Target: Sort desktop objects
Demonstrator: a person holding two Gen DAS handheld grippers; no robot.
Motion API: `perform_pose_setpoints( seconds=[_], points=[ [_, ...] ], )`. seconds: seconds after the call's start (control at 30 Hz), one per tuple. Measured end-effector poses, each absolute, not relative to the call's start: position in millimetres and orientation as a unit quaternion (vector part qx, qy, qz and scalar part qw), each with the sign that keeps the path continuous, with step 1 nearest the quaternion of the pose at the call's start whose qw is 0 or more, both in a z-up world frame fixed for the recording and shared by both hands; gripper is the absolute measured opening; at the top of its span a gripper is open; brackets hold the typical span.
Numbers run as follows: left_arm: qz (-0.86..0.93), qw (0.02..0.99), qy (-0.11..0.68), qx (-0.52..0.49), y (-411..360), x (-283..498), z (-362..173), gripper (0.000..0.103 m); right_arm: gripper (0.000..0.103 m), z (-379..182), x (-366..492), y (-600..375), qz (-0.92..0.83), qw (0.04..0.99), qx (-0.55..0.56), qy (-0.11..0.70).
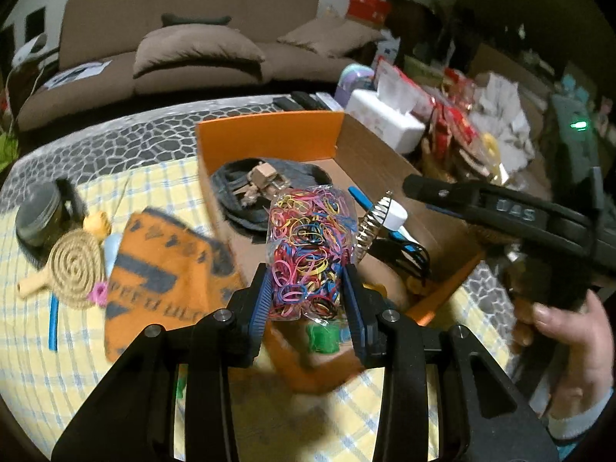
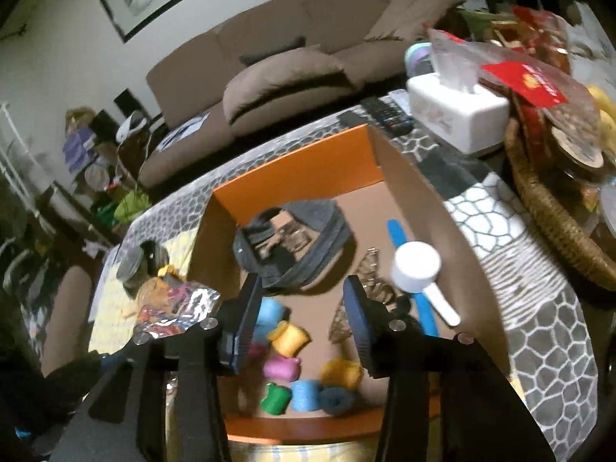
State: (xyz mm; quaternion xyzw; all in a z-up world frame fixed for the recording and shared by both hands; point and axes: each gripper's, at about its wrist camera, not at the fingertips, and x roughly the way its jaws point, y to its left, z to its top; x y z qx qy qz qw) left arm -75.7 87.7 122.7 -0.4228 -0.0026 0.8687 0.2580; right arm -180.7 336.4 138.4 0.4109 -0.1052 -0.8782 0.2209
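left gripper [image 1: 308, 300] grips rubber-band bag [image 1: 308, 246] | right gripper [image 2: 302, 315] parted, empty | right gripper body reads "UAS"

Right gripper [image 2: 304, 319] jaws apart, nothing between them, hanging over open orange cardboard box [image 2: 292, 171]. Below at 6 o'clock: coloured thread spools [image 2: 308, 369]. Grey fabric ring [image 2: 296, 242] at 12 o'clock. White plastic scoop [image 2: 417, 265] and blue strip [image 2: 414, 273] at 2 o'clock. Clear crinkled bag of rubber bands [image 2: 173, 308] at 9 o'clock.
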Motion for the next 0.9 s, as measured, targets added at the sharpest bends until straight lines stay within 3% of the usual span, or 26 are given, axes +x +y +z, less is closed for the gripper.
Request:
perform_pose_setpoints(
  seconds=[0.4, 0.47, 0.57, 0.7, 0.9],
  points=[
    [0.857, 0.233, 0.041, -0.458, 159, -156, 117, 0.035, 0.051, 138, -193, 367, -0.877, 0.21, 0.408, -0.14],
    [0.859, 0.218, 0.034, -0.462, 166, -174, 112, 0.039, 0.051, 138, -195, 367, -0.877, 0.212, 0.409, -0.138],
    [0.857, 0.198, 0.026, -0.475, 168, -193, 101, 0.061, 0.051, 139, -196, 364, -0.876, 0.215, 0.409, -0.138],
    [0.859, 0.202, 0.011, -0.471, 155, -189, 103, 0.068, 0.051, 140, -196, 361, -0.875, 0.217, 0.411, -0.135],
    [0.869, 0.192, 0.008, -0.455, 128, -172, 119, 0.069, 0.051, 138, -195, 353, -0.875, 0.218, 0.414, -0.125]
  ],
)
